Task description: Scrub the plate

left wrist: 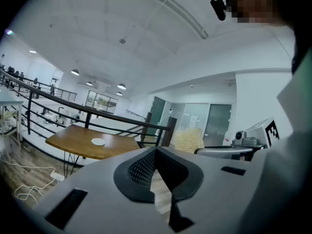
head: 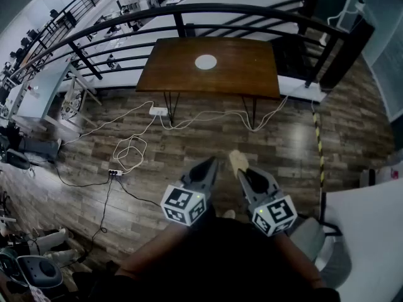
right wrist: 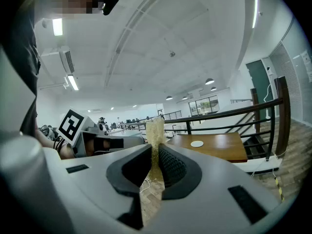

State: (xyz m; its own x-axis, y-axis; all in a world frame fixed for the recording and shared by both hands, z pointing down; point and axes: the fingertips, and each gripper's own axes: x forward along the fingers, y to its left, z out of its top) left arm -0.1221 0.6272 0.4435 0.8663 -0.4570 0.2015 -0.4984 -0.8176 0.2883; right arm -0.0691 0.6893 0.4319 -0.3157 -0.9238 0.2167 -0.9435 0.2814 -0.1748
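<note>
A small white plate [head: 206, 61] lies in the middle of a brown wooden table [head: 239, 74], far ahead of both grippers. My right gripper [head: 244, 171] is held low near my body, shut on a beige fibrous scrubber [head: 236, 160] that sticks out past its tips. In the right gripper view the scrubber [right wrist: 155, 135] stands pinched between the dark pads, with the plate [right wrist: 197, 144] beyond it. My left gripper [head: 210, 164] hangs just left of it, shut and empty. The left gripper view shows its jaws closed tip to tip, and the plate [left wrist: 98, 141] on the table [left wrist: 83, 147].
A black metal railing [head: 208, 10] curves behind the table. White cables and a power strip [head: 158, 111] lie on the wood floor between me and the table, and another strip [head: 114, 172] sits to the left. A white surface [head: 371, 231] stands at my right.
</note>
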